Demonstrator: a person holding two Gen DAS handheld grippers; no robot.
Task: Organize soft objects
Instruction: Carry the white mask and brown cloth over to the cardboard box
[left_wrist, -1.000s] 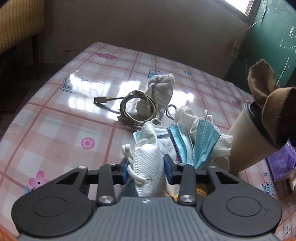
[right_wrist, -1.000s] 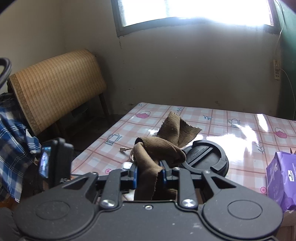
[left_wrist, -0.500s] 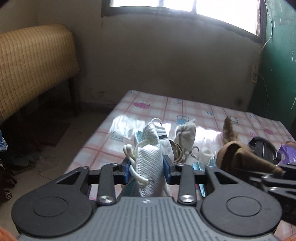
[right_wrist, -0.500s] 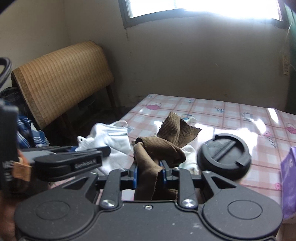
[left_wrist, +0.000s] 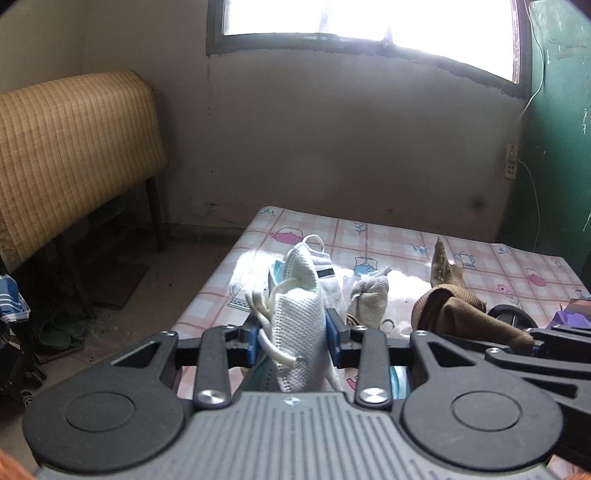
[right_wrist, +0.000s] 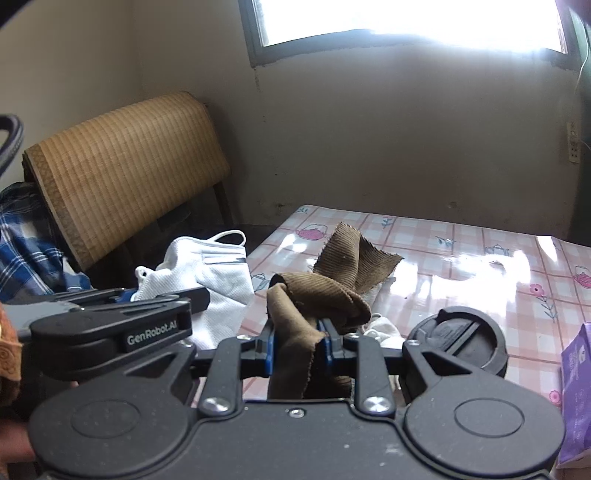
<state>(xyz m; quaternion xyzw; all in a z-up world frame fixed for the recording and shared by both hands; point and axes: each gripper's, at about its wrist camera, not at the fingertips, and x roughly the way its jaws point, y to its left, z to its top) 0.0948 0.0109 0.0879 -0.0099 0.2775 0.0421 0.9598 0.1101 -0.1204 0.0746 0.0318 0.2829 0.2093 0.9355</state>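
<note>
My left gripper (left_wrist: 293, 338) is shut on a bundle of white face masks (left_wrist: 297, 314), held up above the near edge of the pink checked table (left_wrist: 399, 240). The masks also show at the left of the right wrist view (right_wrist: 207, 266). My right gripper (right_wrist: 297, 345) is shut on a brown corduroy cloth (right_wrist: 332, 280); the cloth appears right of the masks in the left wrist view (left_wrist: 448, 306). A white sock (left_wrist: 371, 299) lies on the table beyond both grippers. More white fabric (right_wrist: 384, 326) lies under the cloth.
A black round lid (right_wrist: 465, 338) sits on a container by the right gripper. A purple packet (right_wrist: 576, 365) is at the right edge. A woven chair back (right_wrist: 125, 162) and a blue plaid cloth (right_wrist: 22, 236) stand left of the table.
Both grippers have lifted and drawn back from the table, side by side, each still holding its load. The left view has tilted up from the tabletop to the wall and window.
</note>
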